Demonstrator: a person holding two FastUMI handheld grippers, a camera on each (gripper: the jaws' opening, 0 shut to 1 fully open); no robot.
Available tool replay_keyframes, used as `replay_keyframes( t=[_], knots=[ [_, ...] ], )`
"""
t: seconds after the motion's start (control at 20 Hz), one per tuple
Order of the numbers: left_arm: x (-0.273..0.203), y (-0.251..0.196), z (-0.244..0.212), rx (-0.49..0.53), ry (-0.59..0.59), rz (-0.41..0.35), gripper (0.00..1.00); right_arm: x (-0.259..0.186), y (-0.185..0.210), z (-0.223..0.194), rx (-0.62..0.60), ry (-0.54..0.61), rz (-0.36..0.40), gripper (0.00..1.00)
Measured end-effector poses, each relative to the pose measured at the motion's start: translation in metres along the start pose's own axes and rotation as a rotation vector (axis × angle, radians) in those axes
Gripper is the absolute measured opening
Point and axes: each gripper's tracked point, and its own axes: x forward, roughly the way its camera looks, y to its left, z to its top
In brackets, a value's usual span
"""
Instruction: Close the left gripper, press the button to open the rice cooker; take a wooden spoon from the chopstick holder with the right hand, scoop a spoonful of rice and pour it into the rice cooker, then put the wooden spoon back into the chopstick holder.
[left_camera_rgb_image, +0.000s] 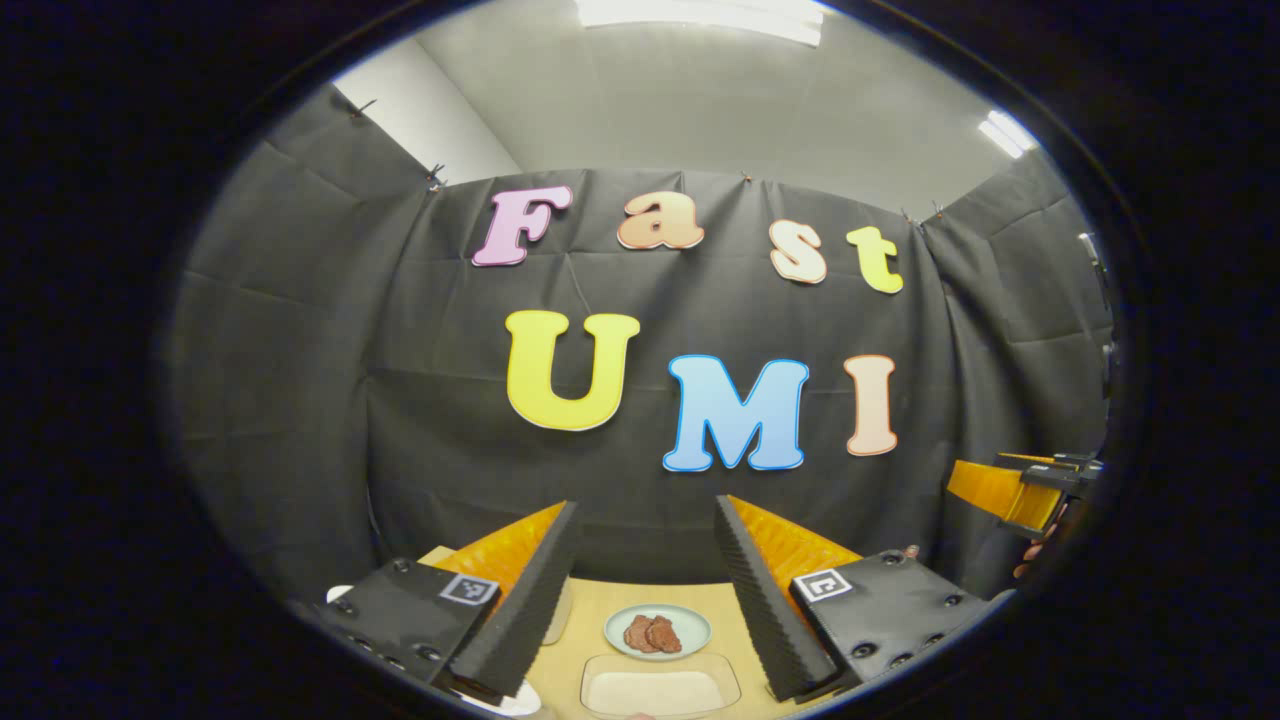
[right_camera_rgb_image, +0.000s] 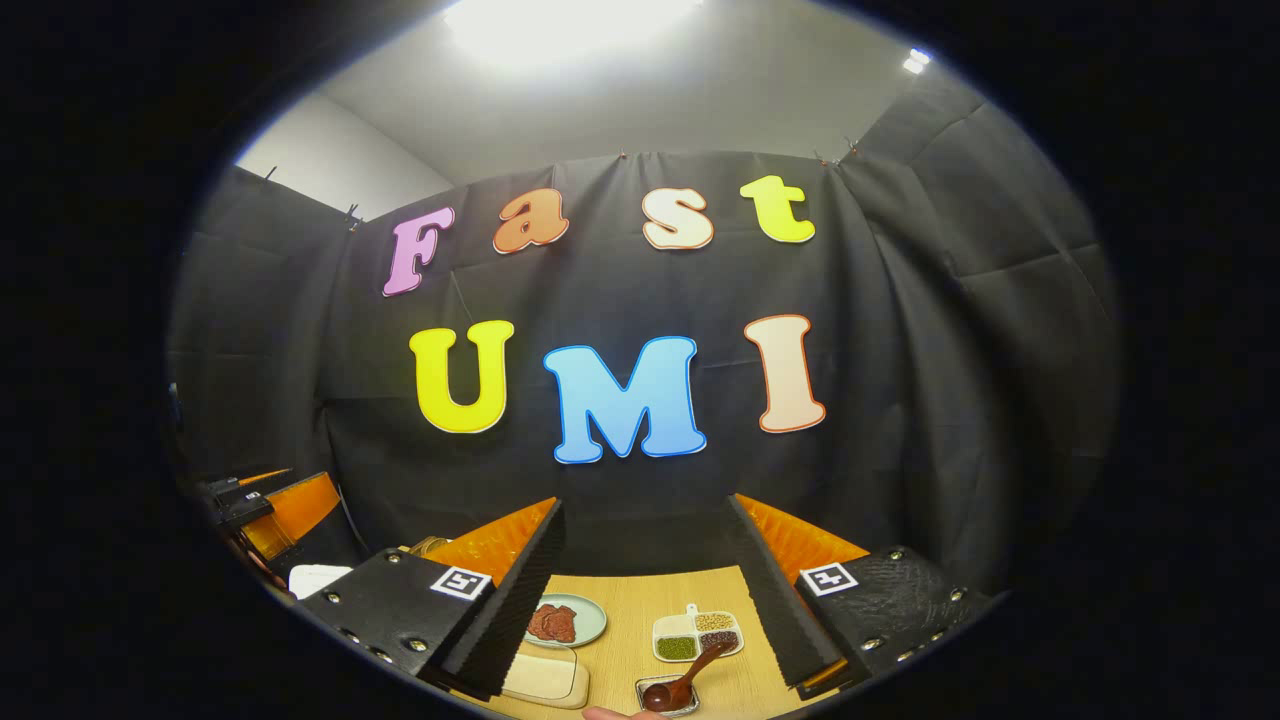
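Observation:
My left gripper (left_camera_rgb_image: 646, 505) is held open above the wooden table (left_camera_rgb_image: 590, 610), with nothing between its fingers. Below it lie a clear tray of rice (left_camera_rgb_image: 660, 690) and a plate of brown meat (left_camera_rgb_image: 657, 633). My right gripper (right_camera_rgb_image: 648, 503) is also open and empty. Under it, a dark wooden spoon (right_camera_rgb_image: 692, 677) rests in a small dish (right_camera_rgb_image: 660, 700) near the front edge. The rice tray (right_camera_rgb_image: 545, 675) and the meat plate (right_camera_rgb_image: 565, 620) lie to the spoon's left. Each gripper shows at the edge of the other's view: the right gripper (left_camera_rgb_image: 1030, 490) and the left gripper (right_camera_rgb_image: 260, 510).
A divided dish of beans (right_camera_rgb_image: 697, 635) sits behind the spoon. A white object (right_camera_rgb_image: 318, 578) stands at the left, partly hidden behind my finger. A fingertip (right_camera_rgb_image: 610, 713) shows at the bottom edge. Black cloth walls close off the back and sides.

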Motion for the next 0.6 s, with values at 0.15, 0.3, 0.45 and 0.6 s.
replay_keyframes(
  t=[0.15,0.3,0.45,0.6],
  knots=[
    [-0.004,0.015,-0.004,0.053,0.001,0.014,0.53,0.002,-0.005,-0.006,-0.002,0.009,-0.006,0.97],
    [-0.005,0.026,-0.034,0.056,0.067,-0.006,0.1,0.006,-0.007,-0.011,-0.003,0.014,-0.001,0.97],
    [-0.005,0.053,-0.063,0.054,0.145,0.008,0.07,0.008,-0.008,-0.02,-0.004,0.036,0.009,0.97],
    [-0.008,0.089,-0.097,0.059,0.227,0.074,0.1,0.014,-0.008,-0.031,-0.012,0.059,0.016,0.97]
  ],
)
